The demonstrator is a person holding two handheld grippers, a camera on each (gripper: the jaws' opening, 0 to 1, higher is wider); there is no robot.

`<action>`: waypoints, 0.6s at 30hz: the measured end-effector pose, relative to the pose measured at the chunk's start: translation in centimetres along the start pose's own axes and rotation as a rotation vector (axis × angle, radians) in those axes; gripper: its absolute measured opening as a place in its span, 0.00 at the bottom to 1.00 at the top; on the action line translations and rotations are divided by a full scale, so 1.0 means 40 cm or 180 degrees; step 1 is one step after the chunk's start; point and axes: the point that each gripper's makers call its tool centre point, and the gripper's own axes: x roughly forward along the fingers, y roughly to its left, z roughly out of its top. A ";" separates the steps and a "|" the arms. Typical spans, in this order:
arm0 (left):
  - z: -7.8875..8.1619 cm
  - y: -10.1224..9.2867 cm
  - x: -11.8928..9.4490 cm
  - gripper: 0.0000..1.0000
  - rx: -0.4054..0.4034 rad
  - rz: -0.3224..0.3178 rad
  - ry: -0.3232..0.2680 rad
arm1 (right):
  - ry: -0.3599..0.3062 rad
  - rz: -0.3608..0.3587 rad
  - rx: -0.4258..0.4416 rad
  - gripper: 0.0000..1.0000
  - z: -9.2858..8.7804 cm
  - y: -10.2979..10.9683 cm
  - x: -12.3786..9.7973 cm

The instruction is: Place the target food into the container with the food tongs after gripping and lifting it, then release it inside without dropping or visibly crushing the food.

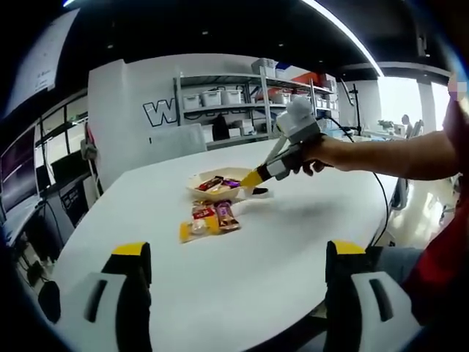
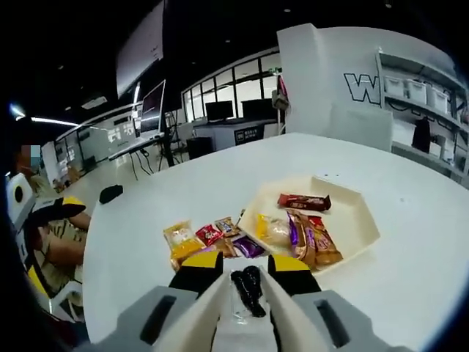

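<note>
Right gripper [image 2: 245, 273] jaws narrow around black tongs [image 2: 248, 290], above glossy wrapped snacks [image 2: 212, 242].

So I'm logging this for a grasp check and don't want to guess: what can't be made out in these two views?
- Right gripper view: what the right gripper holds. A dark piece sits between its jaws, too blurred to identify.
- Left gripper view: the right gripper's tips, too small and hidden against the tray.
- Both views: snack packet labels, too small to read.
- Right gripper view: packets by the jaws, partly covered.
</note>
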 end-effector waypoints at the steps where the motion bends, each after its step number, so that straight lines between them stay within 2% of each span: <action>1: 0.000 -0.001 0.001 0.97 -0.0001 -0.0003 0.0000 | 0.0012 0.0008 -0.0003 0.18 0.004 -0.001 -0.002; 18: 0.002 -0.003 0.002 0.97 -0.0006 -0.0011 -0.0015 | -0.0161 -0.0091 -0.0118 0.19 0.095 -0.041 -0.031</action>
